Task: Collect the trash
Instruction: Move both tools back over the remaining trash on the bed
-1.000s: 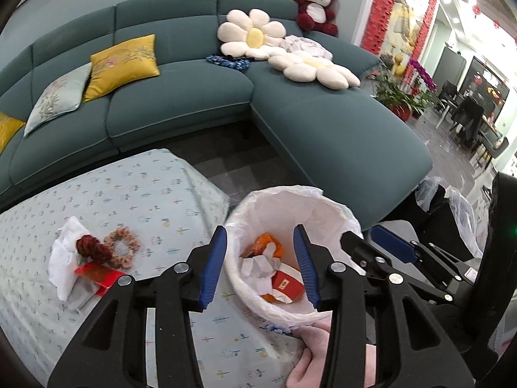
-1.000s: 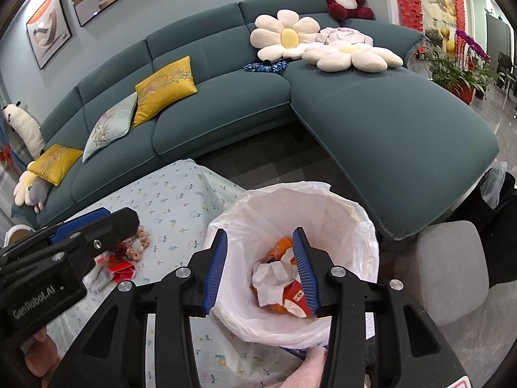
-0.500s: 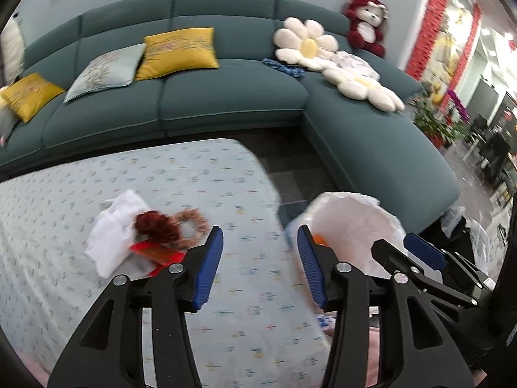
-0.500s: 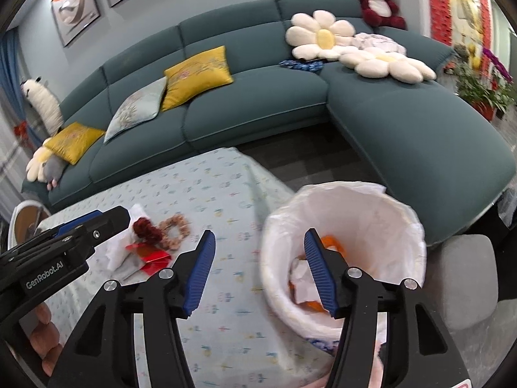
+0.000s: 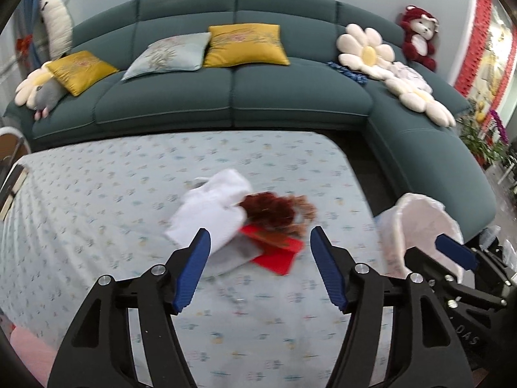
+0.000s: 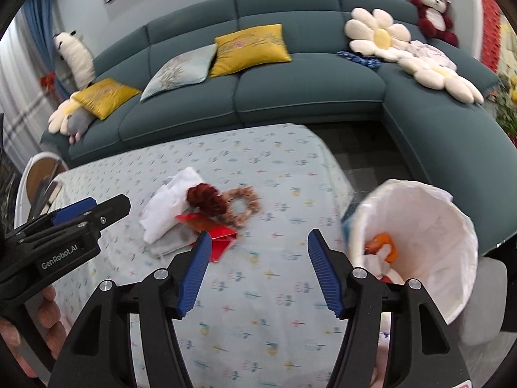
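Observation:
A small pile lies on the flowered tablecloth (image 5: 97, 213): a white crumpled cloth or tissue (image 5: 210, 207), a dark red scrunchie (image 5: 269, 208), a pink scrunchie (image 6: 240, 207) and a red packet (image 5: 274, 252). My left gripper (image 5: 258, 242) is open and empty, just in front of the pile. My right gripper (image 6: 257, 245) is open and empty, between the pile and the white-lined trash bin (image 6: 429, 226), which holds orange and white trash (image 6: 379, 245). The bin also shows in the left wrist view (image 5: 420, 220).
A teal corner sofa (image 5: 290, 97) with yellow cushions (image 5: 245, 45), flower pillows (image 5: 365, 51) and a red plush bear (image 5: 418, 37) stands behind the table. A grey stool (image 6: 484, 300) sits by the bin. A chair (image 6: 42, 174) stands at the table's left.
Both grippers have swung left, away from above the bin toward the pile on the table. Their jaws have opened wider.

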Motion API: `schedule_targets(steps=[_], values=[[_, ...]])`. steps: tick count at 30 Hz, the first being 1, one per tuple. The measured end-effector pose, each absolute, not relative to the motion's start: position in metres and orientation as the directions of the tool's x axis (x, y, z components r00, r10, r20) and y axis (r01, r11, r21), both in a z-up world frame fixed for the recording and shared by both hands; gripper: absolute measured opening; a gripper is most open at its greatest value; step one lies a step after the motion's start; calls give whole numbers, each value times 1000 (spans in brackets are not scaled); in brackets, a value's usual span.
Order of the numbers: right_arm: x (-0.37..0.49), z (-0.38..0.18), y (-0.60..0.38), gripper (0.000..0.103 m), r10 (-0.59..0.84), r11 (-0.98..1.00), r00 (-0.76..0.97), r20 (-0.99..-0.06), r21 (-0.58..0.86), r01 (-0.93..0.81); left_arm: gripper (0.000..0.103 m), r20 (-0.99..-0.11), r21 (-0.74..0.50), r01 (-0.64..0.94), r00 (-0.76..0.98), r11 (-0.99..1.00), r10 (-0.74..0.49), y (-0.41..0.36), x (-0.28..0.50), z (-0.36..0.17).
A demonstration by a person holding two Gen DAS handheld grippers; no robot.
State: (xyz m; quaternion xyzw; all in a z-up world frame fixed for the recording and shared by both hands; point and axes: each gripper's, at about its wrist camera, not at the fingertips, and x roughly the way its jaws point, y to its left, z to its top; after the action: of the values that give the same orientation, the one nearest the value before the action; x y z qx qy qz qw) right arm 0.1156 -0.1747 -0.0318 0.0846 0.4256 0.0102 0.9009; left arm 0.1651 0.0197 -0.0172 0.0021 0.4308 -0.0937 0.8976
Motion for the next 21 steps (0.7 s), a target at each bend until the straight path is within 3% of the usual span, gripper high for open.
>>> schedule_targets(steps=[7, 12, 21], values=[[132, -45, -133, 61, 113, 991, 605, -788, 134, -11, 66, -794, -52, 118, 598, 992, -113, 63, 170, -37], [149, -63, -107, 61, 117, 993, 572, -812, 102, -58, 77, -808, -31, 114, 582, 993, -92, 85, 176, -56], [186, -110, -83, 61, 87, 994, 496, -864, 40, -105, 78, -847, -6, 175, 523, 985, -98, 95, 201, -99]])
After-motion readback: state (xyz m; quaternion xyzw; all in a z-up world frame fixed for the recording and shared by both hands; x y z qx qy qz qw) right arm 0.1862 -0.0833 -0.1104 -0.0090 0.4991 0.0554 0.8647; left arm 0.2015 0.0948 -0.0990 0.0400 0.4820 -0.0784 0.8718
